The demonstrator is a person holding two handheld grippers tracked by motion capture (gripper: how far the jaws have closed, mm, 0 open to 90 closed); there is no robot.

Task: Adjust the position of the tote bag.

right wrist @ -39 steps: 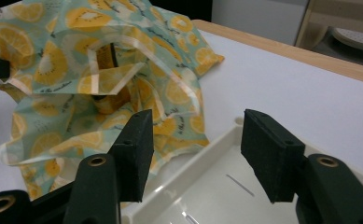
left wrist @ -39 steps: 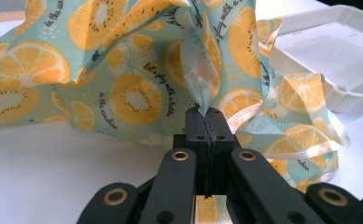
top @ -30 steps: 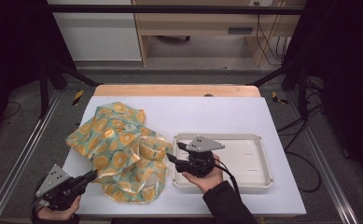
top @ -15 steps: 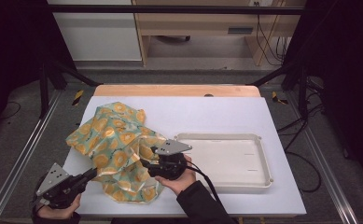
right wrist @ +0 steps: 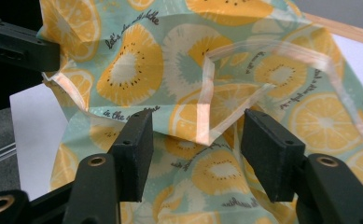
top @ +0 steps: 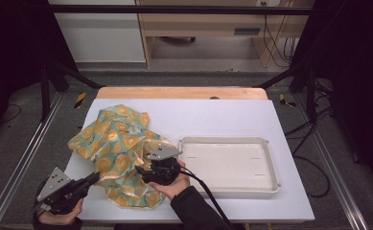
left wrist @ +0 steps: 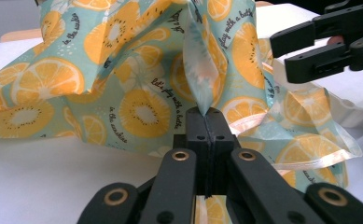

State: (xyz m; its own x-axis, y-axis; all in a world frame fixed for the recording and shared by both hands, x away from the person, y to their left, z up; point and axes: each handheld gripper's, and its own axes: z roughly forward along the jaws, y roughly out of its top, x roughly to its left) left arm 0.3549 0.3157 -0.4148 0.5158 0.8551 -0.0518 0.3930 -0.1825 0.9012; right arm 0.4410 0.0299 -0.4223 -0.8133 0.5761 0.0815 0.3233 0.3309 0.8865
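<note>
A teal cloth printed with orange slices [top: 117, 143] lies crumpled on the left half of the white table. My left gripper [top: 92, 179] is at the table's front left corner, shut on a raised fold of the cloth [left wrist: 202, 60]. My right gripper [top: 141, 171] points left over the cloth's right side. It stands open, its jaws have just been opening, and a folded hem corner of the cloth [right wrist: 207, 116] lies between its pads [right wrist: 137, 149] without being pressed. The right gripper [left wrist: 328, 42] also appears at the top right of the left gripper view.
A shallow cream tray [top: 227, 140] sits on the right half of the table [top: 213, 115], just right of the right hand. A wooden strip runs along the table's far edge. Metal frame rails flank both sides.
The right gripper has moved left from over the tray's left end onto the cloth and sunk a little. The left gripper has stayed in place, still gripping the cloth.
</note>
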